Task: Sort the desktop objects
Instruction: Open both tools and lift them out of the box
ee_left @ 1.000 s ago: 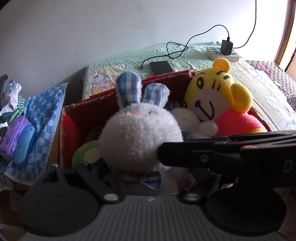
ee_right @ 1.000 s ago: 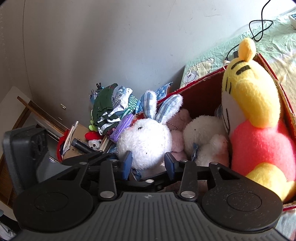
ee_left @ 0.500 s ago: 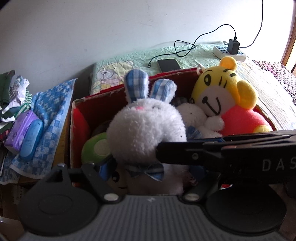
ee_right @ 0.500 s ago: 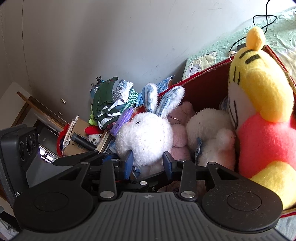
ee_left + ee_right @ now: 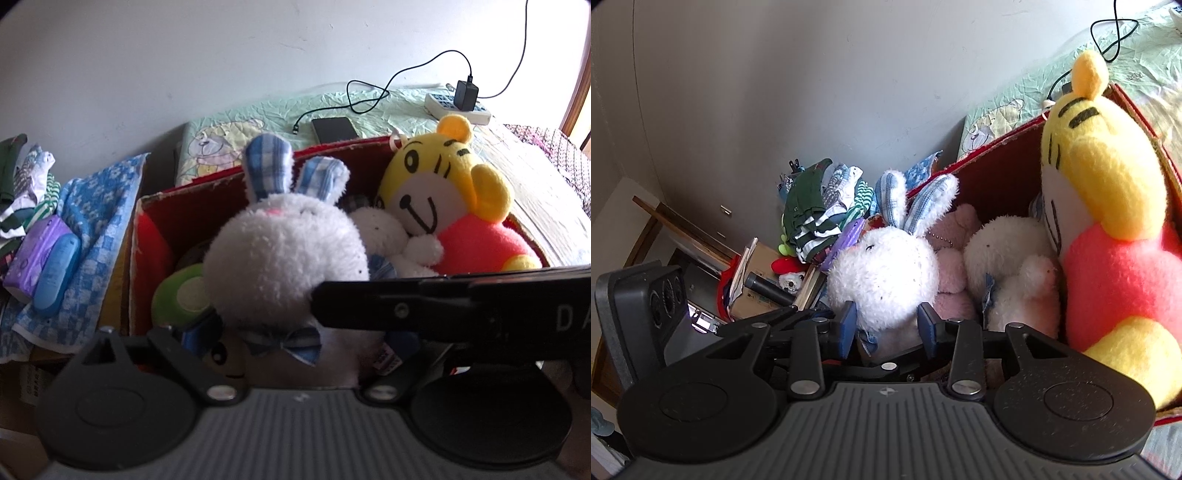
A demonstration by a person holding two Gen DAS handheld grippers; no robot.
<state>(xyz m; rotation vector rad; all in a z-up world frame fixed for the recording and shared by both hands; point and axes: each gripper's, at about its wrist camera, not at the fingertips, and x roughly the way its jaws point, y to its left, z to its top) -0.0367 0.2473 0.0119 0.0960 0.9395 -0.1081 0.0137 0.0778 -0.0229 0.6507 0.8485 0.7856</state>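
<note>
We hold the white rabbit (image 5: 884,275) with both grippers, the right gripper (image 5: 886,325) and left gripper (image 5: 291,339) each pinching its base over the red box (image 5: 192,206); a soft grip could let it slip beside the tiger (image 5: 454,206)

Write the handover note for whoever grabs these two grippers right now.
Right gripper: blue pads either side of the white bunny plush, at its neck; a real pinch cannot be confirmed.
Left gripper: fingertips hidden behind the bunny and the other gripper; state unclear.
Red box already holds the tiger plush, a small white plush, a pink plush and a green mushroom toy.
Left to do: settle the bunny in the box, release, check for other loose items.
</note>
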